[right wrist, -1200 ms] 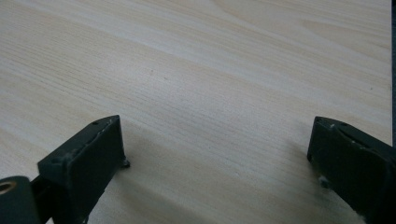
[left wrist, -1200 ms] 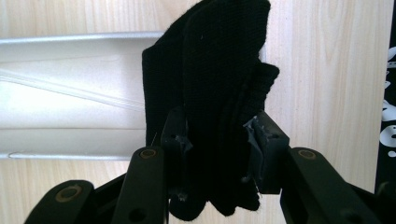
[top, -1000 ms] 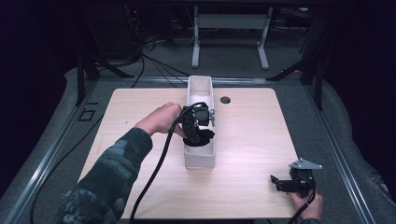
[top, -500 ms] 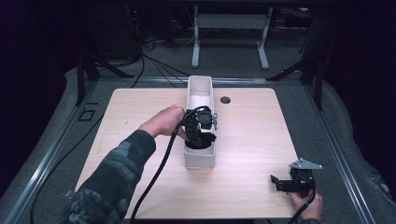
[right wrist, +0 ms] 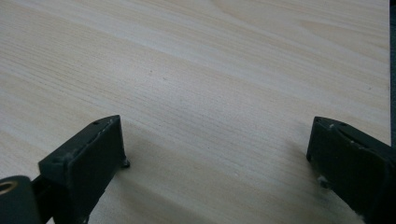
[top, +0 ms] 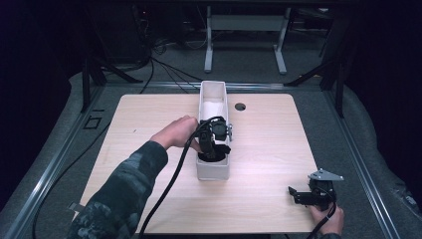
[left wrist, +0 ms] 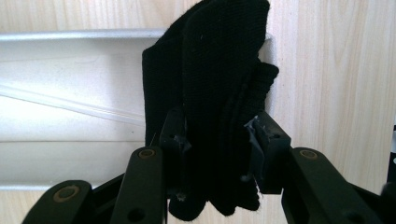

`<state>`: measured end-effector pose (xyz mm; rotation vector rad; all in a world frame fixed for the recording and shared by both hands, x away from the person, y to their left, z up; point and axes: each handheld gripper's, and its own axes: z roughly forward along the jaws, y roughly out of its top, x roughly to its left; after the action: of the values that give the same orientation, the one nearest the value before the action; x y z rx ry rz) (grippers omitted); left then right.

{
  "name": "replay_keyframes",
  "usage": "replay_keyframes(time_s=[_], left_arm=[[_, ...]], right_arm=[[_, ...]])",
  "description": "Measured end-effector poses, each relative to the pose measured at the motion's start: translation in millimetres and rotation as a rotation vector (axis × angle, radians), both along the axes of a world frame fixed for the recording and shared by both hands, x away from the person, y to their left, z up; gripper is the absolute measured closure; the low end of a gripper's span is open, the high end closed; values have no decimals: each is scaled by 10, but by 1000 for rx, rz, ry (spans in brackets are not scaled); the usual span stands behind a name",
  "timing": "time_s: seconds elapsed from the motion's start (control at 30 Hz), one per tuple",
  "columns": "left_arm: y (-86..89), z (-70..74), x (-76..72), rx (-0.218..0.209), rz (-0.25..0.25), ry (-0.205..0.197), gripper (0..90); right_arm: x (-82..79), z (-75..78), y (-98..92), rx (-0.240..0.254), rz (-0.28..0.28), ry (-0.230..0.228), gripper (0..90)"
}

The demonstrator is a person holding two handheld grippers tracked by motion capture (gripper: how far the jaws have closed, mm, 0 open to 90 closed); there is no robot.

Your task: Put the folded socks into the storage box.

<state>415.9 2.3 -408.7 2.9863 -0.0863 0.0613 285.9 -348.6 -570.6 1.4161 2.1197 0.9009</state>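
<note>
— What carries everything here?
— A pale wooden table (top: 149, 149) with rounded corners and a small round hole (top: 240, 106) near its far edge.
— What lies directly on it?
— A long white bin (top: 213, 169), set lengthwise down the middle, right under the left gripper (top: 215, 144). The hole sits just beyond that gripper, slightly to its right.
— And by the right gripper (top: 298, 195)?
— Bare wood between its parted jaws, close to the near right corner.

Setting: lab recording bay. Light wooden table (top: 149, 114) on grey carpet (top: 378, 149); cables (top: 164, 55) and metal stand legs (top: 209, 45) at 12 o'clock, dark surround.
</note>
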Motion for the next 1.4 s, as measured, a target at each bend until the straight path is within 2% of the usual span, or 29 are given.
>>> replay_keyframes(time_s=[0.17, 0.5, 0.6, 0.73, 1.03, 1.4], left_arm=[[-14, -76, 3, 21, -2, 9, 622], [-43, -147, 26, 28, 9, 27, 601], [-38, -146, 37, 31, 24, 33, 552], [-17, -140, 46, 41, 40, 54, 438], [61, -44, 17, 26, 69, 23, 205], [217, 216, -81, -34, 82, -3, 79]], right_arm=[[0, 0, 1, 0, -1, 0, 35], [-3, 3, 2, -4, -2, 2, 37], [-3, 3, 2, -3, -2, 2, 38], [-3, 3, 2, -3, -2, 2, 38], [-1, 1, 1, 0, 0, 0, 38], [-1, 0, 1, 1, -1, 0, 38]])
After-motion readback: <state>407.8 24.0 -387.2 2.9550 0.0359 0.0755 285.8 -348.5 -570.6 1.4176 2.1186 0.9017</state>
